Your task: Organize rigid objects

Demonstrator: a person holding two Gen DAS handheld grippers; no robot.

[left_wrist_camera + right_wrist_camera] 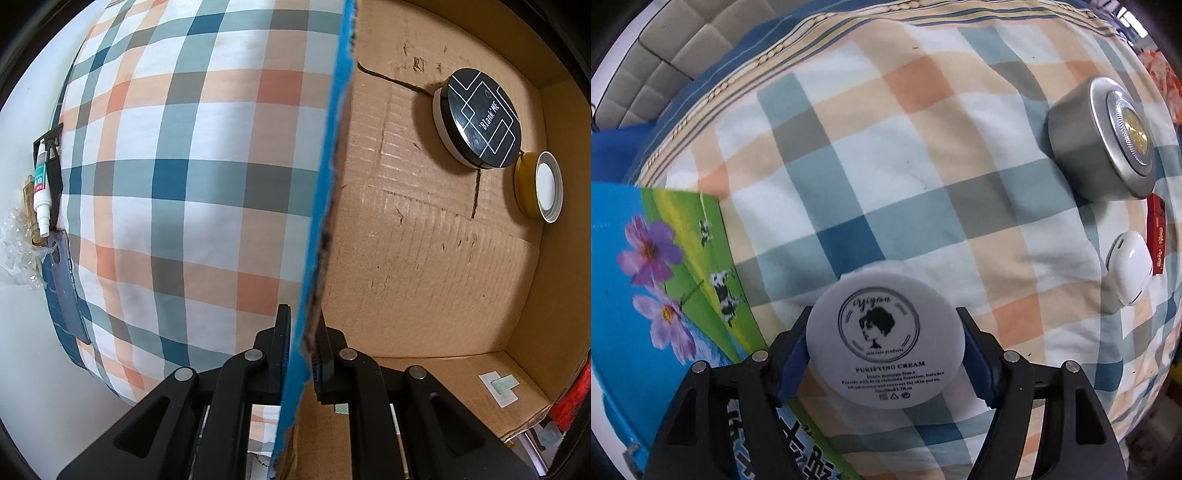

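Note:
My left gripper (301,332) is shut on the blue-edged wall (325,177) of a cardboard box. Inside the box lie a black round compact (480,118) and a small yellow jar with a white lid (539,192). My right gripper (886,347) is shut on a white round purifying cream jar (884,339), held over the plaid bedspread (886,166). On the bedspread to the right lie a grey round tin (1100,144), a white earbud case (1128,266) and a small red box (1158,236).
The box's printed outer side with flowers and cows (665,288) is at the left of the right wrist view. A white tube (41,192) and a dark flat object (68,291) lie at the bed's far edge. A grey padded headboard (665,48) is beyond.

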